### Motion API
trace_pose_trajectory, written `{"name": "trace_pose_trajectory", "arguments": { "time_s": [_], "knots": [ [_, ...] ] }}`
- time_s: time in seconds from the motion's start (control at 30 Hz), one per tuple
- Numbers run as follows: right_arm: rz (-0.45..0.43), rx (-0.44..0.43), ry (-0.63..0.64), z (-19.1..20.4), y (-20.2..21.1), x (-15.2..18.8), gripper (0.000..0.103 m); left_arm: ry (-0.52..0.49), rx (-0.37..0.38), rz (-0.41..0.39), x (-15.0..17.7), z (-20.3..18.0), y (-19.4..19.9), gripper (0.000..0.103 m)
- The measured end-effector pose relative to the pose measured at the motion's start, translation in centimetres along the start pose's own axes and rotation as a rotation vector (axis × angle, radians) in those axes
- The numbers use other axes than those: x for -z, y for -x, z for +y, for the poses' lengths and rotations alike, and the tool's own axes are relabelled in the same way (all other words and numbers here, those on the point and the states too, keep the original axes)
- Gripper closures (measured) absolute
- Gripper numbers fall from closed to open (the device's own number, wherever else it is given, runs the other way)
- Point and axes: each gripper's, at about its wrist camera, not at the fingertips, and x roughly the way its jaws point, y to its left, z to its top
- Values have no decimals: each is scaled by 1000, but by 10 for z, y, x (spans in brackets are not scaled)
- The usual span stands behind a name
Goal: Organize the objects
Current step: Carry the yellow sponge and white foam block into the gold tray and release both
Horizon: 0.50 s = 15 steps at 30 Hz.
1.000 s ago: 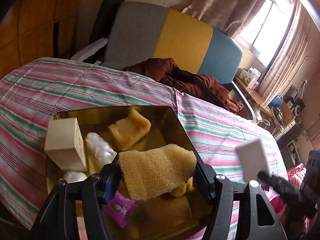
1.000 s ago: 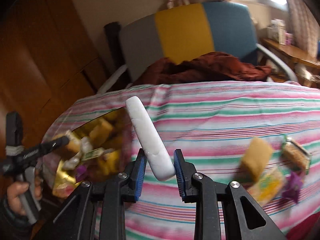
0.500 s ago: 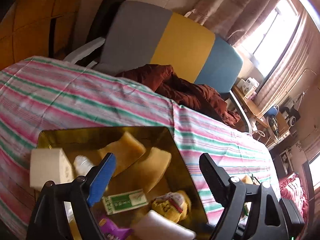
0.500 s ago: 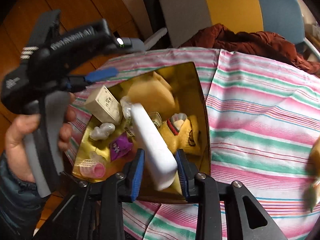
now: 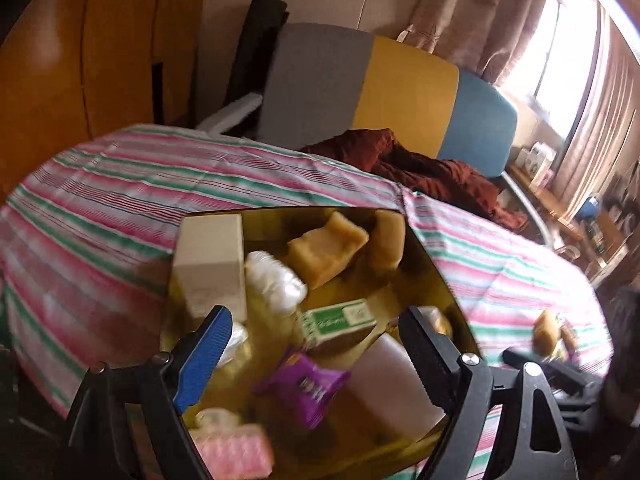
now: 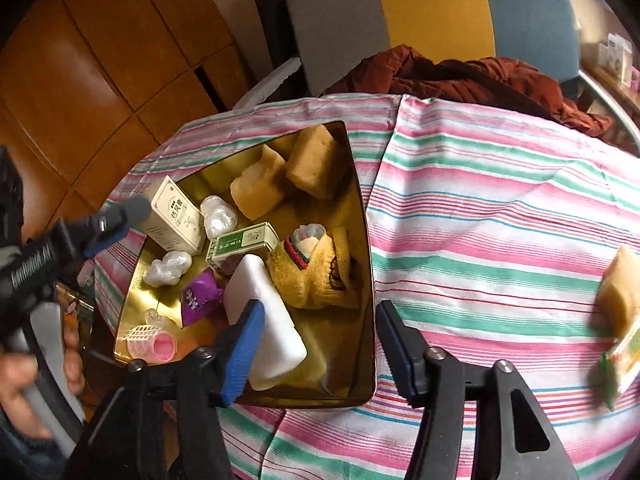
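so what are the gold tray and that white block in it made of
The gold tray looks like thin metal with a polished finish: its walls mirror the items inside like tinplate. The white block looks like dense foam or soap, matte, with softly rounded edges and no shine; the pictures cannot settle which. It lies in the tray beside the right claw, whose jaws have just been opening and no longer press it.

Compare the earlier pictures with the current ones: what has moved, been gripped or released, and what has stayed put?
The left gripper dropped its sponge into the gold tin. The right gripper carried the white foam block there; its jaws have just been opening, releasing it. Striped cloth and chair unchanged.
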Motion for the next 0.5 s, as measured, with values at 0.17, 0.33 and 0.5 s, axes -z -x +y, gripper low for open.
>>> {"name": "trace_pose_trajectory", "arguments": {
  "time_s": [0.17, 0.33, 0.5],
  "knots": [
    [-50, 48, 41, 12, 11, 4, 29, -29, -62, -42, 22, -7, 15, 16],
    [-90, 92, 79, 21, 18, 13, 23, -68, -107, -34, 40, -15, 18, 16],
    [-119, 136, 113, 29, 23, 21, 22, -82, -126, -48, 49, -19, 25, 16]
  ]
}}
